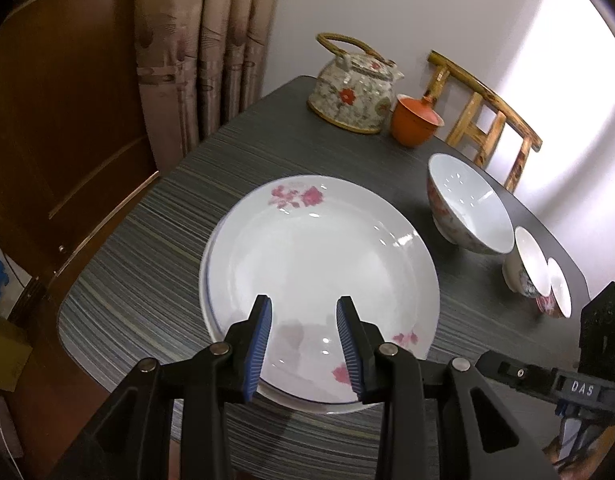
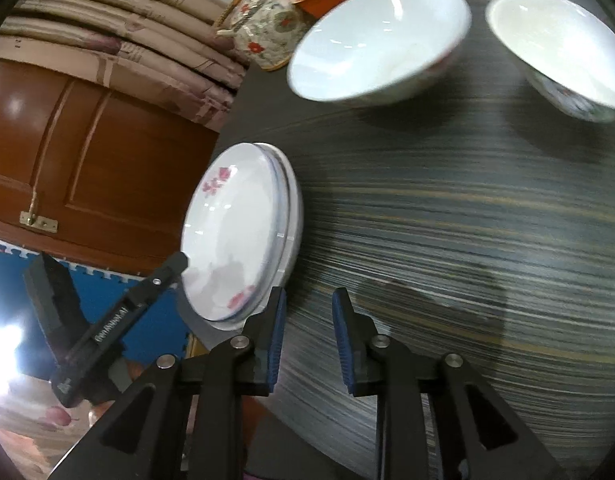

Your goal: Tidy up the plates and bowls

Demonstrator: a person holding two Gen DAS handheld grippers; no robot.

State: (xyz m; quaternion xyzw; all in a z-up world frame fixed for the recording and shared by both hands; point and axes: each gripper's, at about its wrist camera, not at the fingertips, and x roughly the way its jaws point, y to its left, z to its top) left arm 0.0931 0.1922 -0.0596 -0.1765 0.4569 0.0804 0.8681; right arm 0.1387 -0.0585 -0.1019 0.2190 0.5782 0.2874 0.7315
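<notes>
In the left wrist view, the left gripper [image 1: 303, 312] hangs over the near rim of a stack of white china plates with pink flower prints [image 1: 321, 264]. Its blue ribbed fingers [image 1: 260, 340] stand apart, released, with only plate surface showing between them and nothing grasped.

In the right wrist view, the right gripper [image 2: 309, 308] sits at the bottom centre of the frame above bare worktop, its fingers [image 2: 276, 336] parted with nothing between them. The plate stack [image 2: 235, 236] lies just to the left of them.

The plates look already gathered into one pile at the centre of the left view, so the bowls seem to be the step in hand. Three stand separately toward the right edge: a large white porcelain bowl with a floral outside [image 1: 469, 206], a medium white bowl [image 1: 525, 266], and a small white bowl [image 1: 557, 292] half hidden behind it. The next move probably calls for the right gripper to reach the upper part of its frame, clench on a smaller bowl's rim, and nest it in the large bowl [image 2: 377, 36].

The worktop is a dark grey table with fine streaked grain [image 1: 147, 264]. At its far end, upper centre, stand a floral ceramic teapot with a cane handle [image 1: 353, 92] and an orange lidded cup [image 1: 415, 120]. Beyond are a bamboo chair [image 1: 487, 116], beige curtains [image 1: 211, 48], a brown wooden door [image 1: 67, 120] and a white wall.
</notes>
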